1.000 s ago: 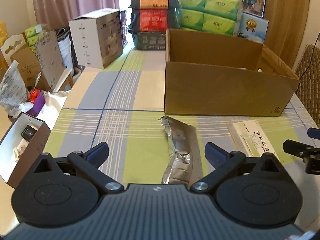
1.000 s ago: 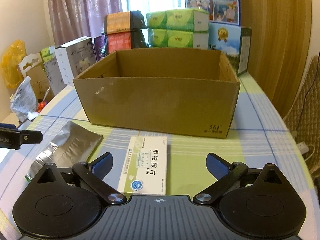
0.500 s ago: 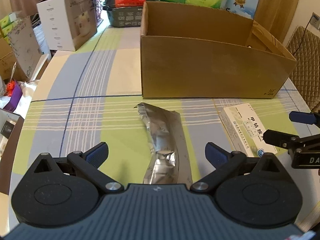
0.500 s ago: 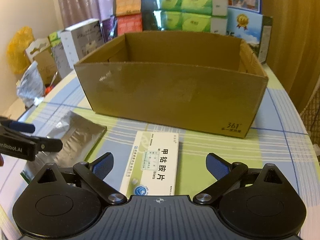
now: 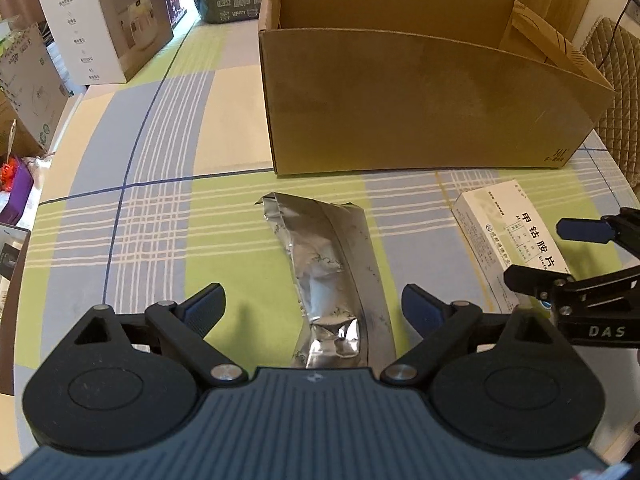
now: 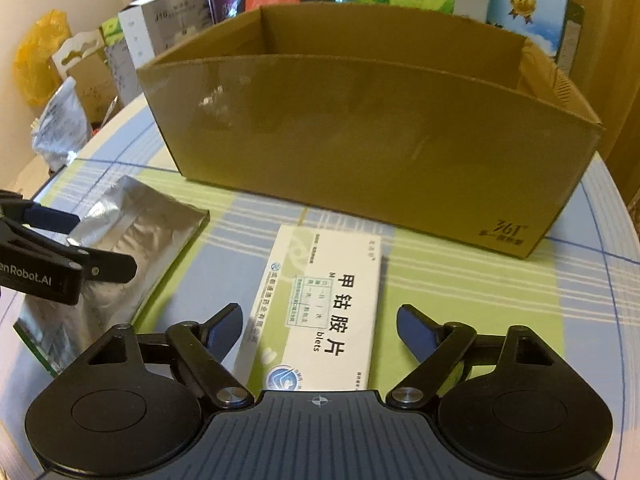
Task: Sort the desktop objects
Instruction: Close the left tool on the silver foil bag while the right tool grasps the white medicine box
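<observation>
We find both grippers spread wide and holding nothing. The left gripper [image 5: 312, 308] stands over the near end of the silver foil pouch [image 5: 332, 272], which lies flat on the checked tablecloth [image 5: 160, 208] in front of the cardboard box [image 5: 420, 100]. The pouch's long axis runs away from the gripper toward the box, leaning slightly left at its far, torn end; its near end sits between the open fingers. The right gripper [image 6: 320, 330] likewise straddles the near end of the white medicine box [image 6: 324, 304], flat on the cloth, long axis pointing at the carton's front wall. Each item is nearest its own gripper; pouch and medicine box lie well apart. We judge each grasp to need closure across the short width.
</observation>
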`<act>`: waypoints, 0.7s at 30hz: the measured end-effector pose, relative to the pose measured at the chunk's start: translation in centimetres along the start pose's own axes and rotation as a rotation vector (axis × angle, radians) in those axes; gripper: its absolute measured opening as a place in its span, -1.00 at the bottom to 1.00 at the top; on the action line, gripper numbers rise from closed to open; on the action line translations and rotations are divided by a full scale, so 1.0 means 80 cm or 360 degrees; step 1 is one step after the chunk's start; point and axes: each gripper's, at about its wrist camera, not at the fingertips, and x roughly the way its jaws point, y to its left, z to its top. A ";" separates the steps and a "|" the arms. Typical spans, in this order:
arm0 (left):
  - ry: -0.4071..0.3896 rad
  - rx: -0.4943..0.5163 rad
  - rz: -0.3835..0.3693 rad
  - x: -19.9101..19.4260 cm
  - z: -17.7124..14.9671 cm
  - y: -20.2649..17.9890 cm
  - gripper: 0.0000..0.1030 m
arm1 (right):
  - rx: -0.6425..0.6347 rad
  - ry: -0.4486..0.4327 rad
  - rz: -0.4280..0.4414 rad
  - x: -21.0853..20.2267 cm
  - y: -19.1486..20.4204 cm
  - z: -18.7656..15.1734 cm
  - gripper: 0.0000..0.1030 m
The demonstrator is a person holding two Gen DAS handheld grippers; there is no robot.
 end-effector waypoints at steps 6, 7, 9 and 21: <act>0.0039 0.0019 -0.0007 0.010 0.001 0.000 0.78 | -0.0014 0.0049 -0.0005 0.014 0.003 0.000 0.42; 0.0046 0.0027 -0.0010 0.011 0.000 -0.001 0.77 | -0.0021 0.0050 -0.0013 0.016 0.005 0.000 0.40; 0.0057 0.0035 -0.0018 0.014 0.000 -0.001 0.71 | -0.0009 0.0054 -0.0022 0.015 0.004 0.001 0.38; 0.0151 0.0108 0.0000 0.028 -0.005 -0.013 0.63 | 0.0014 0.0084 -0.0065 0.012 0.004 -0.001 0.36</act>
